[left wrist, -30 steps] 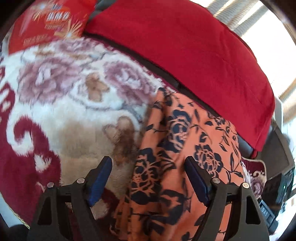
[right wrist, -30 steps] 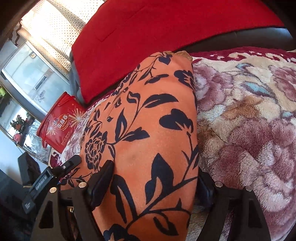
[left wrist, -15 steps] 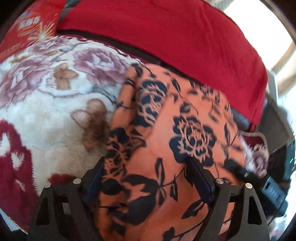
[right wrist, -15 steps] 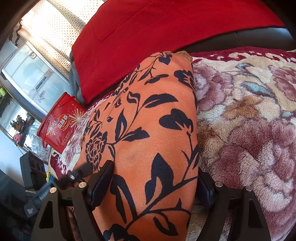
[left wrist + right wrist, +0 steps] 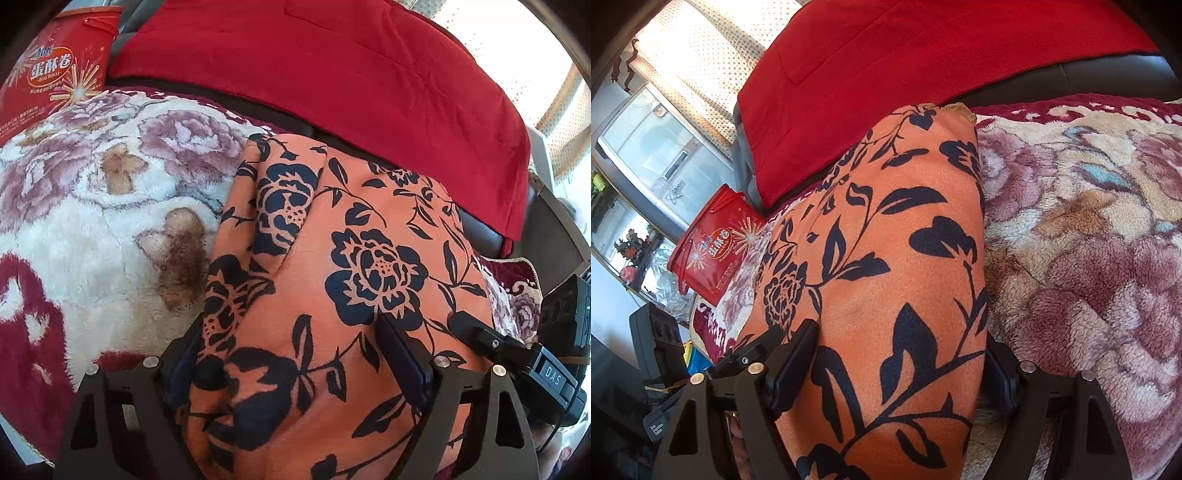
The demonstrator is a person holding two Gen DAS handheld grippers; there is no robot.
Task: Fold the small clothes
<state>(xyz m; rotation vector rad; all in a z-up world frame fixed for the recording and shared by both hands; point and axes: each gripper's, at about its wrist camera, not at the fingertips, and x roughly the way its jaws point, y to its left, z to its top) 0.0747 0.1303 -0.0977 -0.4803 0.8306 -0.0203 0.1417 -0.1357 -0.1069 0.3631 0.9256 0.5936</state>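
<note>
While the orange floral garment (image 5: 354,280) lies on the plush flowered blanket (image 5: 92,206), I keep both my left gripper (image 5: 295,365) and right gripper (image 5: 901,365) spread wide, fabric bulging between their jaws, gripping nothing firmly.

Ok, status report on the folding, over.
Left gripper and right gripper open, straddling the orange floral garment. Garment flat on the plush blanket. Nothing blocking.

The garment (image 5: 332,295) lies on the blanket (image 5: 92,221), before the cushion (image 5: 314,62).

A home living room around me, plush floral fleece blanket (image 5: 1089,240) over a dark sofa, red cushion (image 5: 923,55) far, dotted curtains (image 5: 698,62) left, red egg-roll gift box (image 5: 716,251)
</note>
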